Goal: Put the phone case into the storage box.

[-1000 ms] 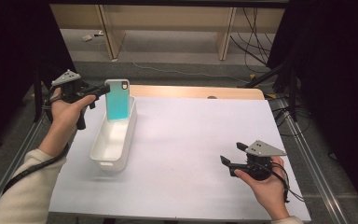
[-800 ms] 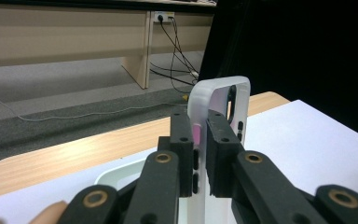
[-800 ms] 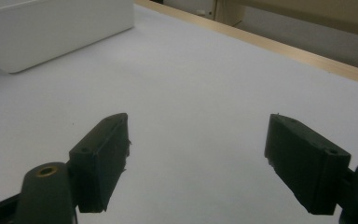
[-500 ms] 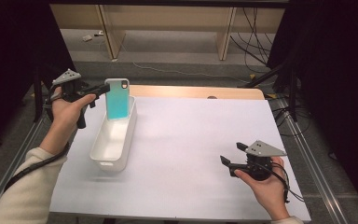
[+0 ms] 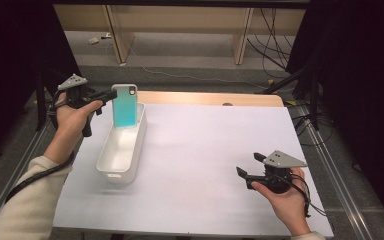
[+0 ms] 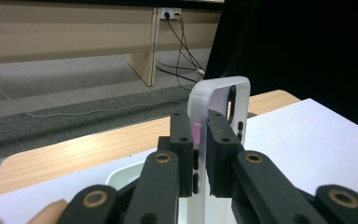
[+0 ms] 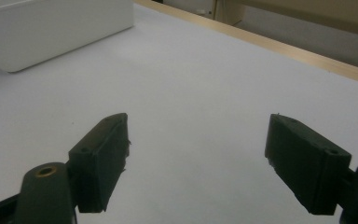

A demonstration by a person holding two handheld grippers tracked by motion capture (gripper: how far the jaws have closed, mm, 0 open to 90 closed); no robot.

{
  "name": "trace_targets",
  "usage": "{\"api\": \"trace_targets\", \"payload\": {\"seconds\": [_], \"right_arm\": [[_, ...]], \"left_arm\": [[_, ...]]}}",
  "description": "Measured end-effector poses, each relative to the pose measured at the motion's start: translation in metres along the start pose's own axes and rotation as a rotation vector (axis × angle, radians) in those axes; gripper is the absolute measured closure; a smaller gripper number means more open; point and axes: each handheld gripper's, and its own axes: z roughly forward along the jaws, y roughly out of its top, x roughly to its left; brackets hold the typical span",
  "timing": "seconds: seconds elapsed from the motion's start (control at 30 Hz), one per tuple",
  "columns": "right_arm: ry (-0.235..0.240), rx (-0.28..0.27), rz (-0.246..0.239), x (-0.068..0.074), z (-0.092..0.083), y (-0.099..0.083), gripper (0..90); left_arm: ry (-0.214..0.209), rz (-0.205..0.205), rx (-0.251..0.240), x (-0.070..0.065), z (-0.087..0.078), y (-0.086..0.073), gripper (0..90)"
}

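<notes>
A teal phone case (image 5: pixel 126 105) with a pale rim stands upright over the far end of a white oblong tub (image 5: pixel 111 169). My left gripper (image 5: pixel 111 94) is shut on the case's left edge. In the left gripper view the case's rim (image 6: pixel 205 100) rises between the two black jaws, and my left gripper (image 6: pixel 199 156) clamps it, with the tub's rim (image 6: pixel 121 173) just below. My right gripper (image 5: pixel 246 178) rests low at the table's near right, open, with nothing between its fingers. In the right gripper view my right gripper (image 7: pixel 198 163) faces bare white table, the tub (image 7: pixel 51 28) far off at upper left.
A white sheet (image 5: pixel 205 150) covers the table, with a wooden strip (image 5: pixel 210 98) along its far edge. Beyond it lie a grey floor, cables (image 5: pixel 280 55) and wooden furniture legs. Black cables trail from both grippers.
The case looks a touch lower over the tub's far end than a second ago. The right gripper has stayed put.
</notes>
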Motion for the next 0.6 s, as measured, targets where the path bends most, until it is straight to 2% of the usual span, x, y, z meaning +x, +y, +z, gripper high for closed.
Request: {"api": "trace_targets", "payload": {"seconds": [0.23, 0.37, 0.57, 0.6], "right_arm": [[-0.001, 0.0, -0.001, -0.0004, -0.0003, -0.0001, 22.8], [0.007, 0.009, 0.015, 0.0004, -0.0011, 0.0, 22.9], [-0.001, 0.0, -0.002, -0.0005, -0.0004, -0.0003, 22.9], [0.007, 0.009, 0.015, 0.0003, -0.001, -0.0001, 22.9]], "left_arm": [[-0.003, 0.009, 0.003, 0.0018, 0.0031, 0.0006, 82.1], [-0.001, 0.006, 0.002, 0.0035, 0.0053, 0.0012, 82.1], [0.003, -0.001, 0.009, 0.0054, 0.0088, 0.0004, 82.1], [0.002, 0.0, 0.01, 0.0058, 0.0097, 0.0001, 82.1]]}}
